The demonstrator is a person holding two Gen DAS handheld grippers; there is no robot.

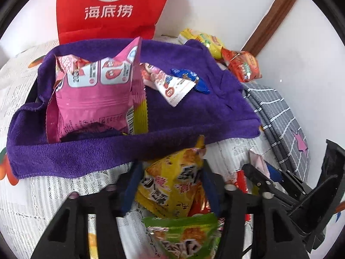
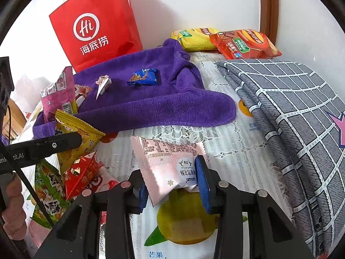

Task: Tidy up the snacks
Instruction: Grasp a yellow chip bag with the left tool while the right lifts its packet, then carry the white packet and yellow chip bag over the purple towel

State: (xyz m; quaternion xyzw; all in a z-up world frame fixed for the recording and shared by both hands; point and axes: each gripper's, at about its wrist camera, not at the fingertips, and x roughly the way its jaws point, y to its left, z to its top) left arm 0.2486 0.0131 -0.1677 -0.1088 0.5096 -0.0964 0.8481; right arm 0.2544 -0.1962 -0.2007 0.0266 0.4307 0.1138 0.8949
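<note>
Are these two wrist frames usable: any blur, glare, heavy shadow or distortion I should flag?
Left wrist view: sharp, evenly lit; strong fisheye bending, dark corners; the green snack packet nearest the lens is slightly soft. Right wrist view: sharp, print on the pale pink packet legible; the red paper bag casts a soft shadow on the wall; mild sheen on the chip bags.

Purple towel (image 2: 151, 105): fluffy, matt terry cloth, stitched at the hem. Behind it the red bag (image 2: 94, 26) looks like smooth paper with a faint sheen. Pale pink packet (image 2: 170, 164) is satiny film with a serrated edge. Yellow snack packet (image 1: 172, 181) and green packet (image 1: 185, 235) are glossy, crinkled foil-plastic. Counter cover (image 2: 226, 151) is white lace over a printed, slick sheet. Grey checked fabric (image 2: 291, 118) is a soft, matt weave. Fingers (image 2: 203, 183) are blue rubbery pads on matt black plastic.
</note>
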